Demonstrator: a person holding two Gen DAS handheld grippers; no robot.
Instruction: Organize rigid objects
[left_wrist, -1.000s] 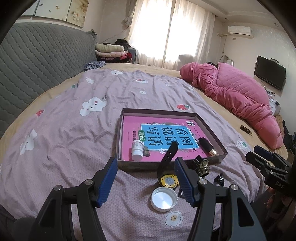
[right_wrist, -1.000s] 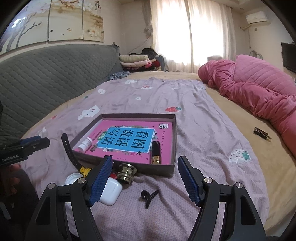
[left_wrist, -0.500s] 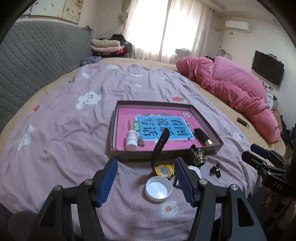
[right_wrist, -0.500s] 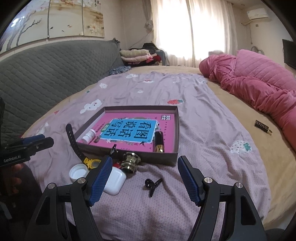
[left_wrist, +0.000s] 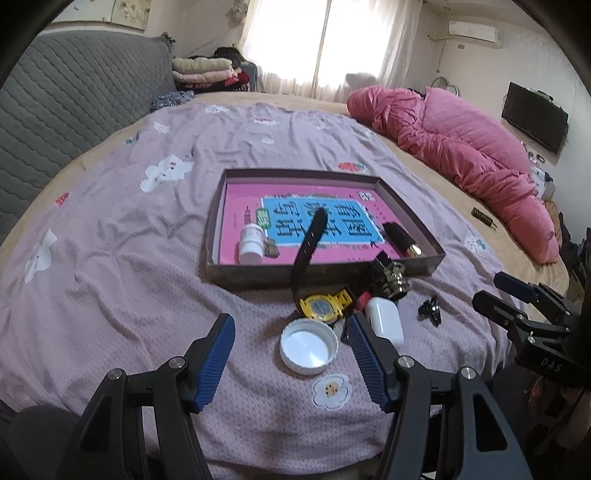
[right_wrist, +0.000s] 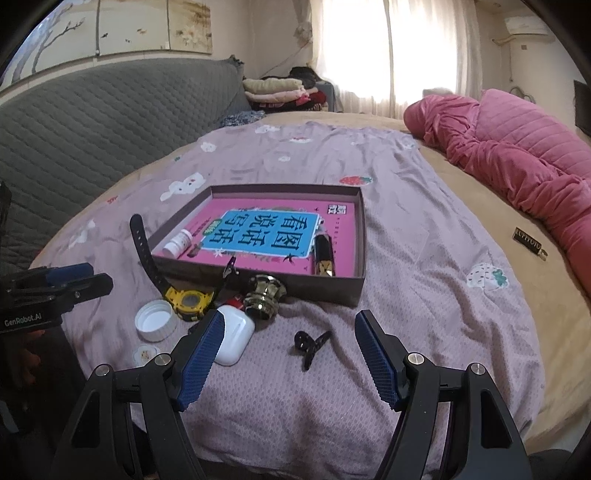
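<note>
A shallow brown box (left_wrist: 413, 219) (right_wrist: 360, 229) lies on the bed with a pink book, a small white bottle (left_wrist: 251, 243) (right_wrist: 178, 242) and a black and gold tube (left_wrist: 400, 240) (right_wrist: 324, 254) inside. In front of it lie a yellow watch (left_wrist: 321, 306) (right_wrist: 189, 301), a white cap (left_wrist: 308, 345) (right_wrist: 155, 319), a white earbud case (left_wrist: 386, 323) (right_wrist: 232, 334), a brass fitting (left_wrist: 393, 284) (right_wrist: 264, 297) and a black clip (left_wrist: 430, 310) (right_wrist: 310, 343). My left gripper (left_wrist: 291, 356) hovers open just short of the cap. My right gripper (right_wrist: 288, 356) hovers open just short of the clip.
A pink quilt (left_wrist: 465, 155) (right_wrist: 517, 162) is bunched at the right of the bed. A small dark tag (left_wrist: 484, 218) (right_wrist: 528, 242) lies on the tan sheet near it. A grey padded headboard (right_wrist: 92, 122) stands on the left, with folded clothes (left_wrist: 207, 70) at the far end.
Both cameras have tipped downward and drawn slightly closer to the loose objects, which now sit higher in view. Nothing on the bed has shifted, and both grippers stay open.
</note>
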